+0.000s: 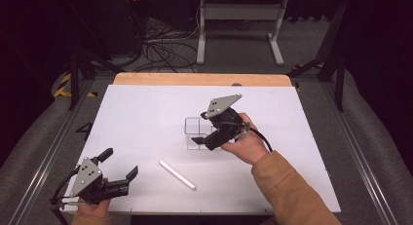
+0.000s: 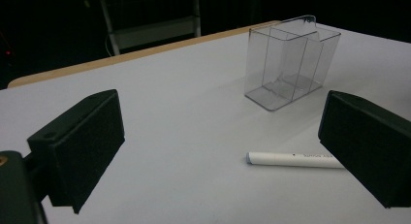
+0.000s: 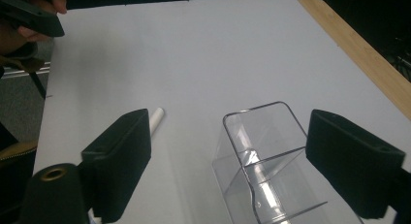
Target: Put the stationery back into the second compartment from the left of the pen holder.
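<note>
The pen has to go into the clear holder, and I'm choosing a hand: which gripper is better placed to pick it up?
Probably left: the left gripper is open, with the pen just ahead of its jaws.

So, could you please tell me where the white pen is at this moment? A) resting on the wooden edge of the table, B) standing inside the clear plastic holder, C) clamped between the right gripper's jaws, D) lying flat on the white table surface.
D: the white pen lies flat on the white table, apart from the clear holder, with no jaws on it.
</note>
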Tool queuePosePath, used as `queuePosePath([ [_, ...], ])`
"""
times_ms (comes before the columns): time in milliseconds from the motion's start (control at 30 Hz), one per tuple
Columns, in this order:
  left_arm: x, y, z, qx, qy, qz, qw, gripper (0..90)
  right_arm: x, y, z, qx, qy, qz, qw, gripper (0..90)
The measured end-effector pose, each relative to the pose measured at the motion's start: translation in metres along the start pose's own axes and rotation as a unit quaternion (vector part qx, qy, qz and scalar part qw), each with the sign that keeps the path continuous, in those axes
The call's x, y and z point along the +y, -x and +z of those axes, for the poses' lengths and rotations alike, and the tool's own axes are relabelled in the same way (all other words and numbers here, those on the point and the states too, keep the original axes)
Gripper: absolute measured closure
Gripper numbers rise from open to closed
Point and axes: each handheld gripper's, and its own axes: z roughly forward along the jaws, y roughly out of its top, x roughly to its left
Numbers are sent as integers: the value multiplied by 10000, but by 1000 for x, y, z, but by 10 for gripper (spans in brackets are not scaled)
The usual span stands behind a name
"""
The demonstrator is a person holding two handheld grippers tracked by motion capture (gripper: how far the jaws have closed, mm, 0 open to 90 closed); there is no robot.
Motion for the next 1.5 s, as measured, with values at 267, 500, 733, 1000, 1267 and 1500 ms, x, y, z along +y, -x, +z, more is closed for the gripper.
queuePosePath([
  [267,0,0,-1,8,8,6,10000,32,4,-13,4,54,295,280,9992,37],
  [500,0,0,-2,24,30,-6,10000,32,6,-21,11,240,461,513,9973,18],
  [733,0,0,-2,30,32,-14,10000,32,7,-30,17,220,531,717,9958,0],
  [1000,0,-1,-1,29,42,-20,10000,32,9,-39,26,193,403,764,9961,0],
  [1267,0,-1,-2,46,57,-26,10000,32,10,-44,31,74,332,703,9969,14],
  [1500,0,-1,-3,46,61,-16,10000,32,10,-54,43,-203,20,918,9956,120],
])
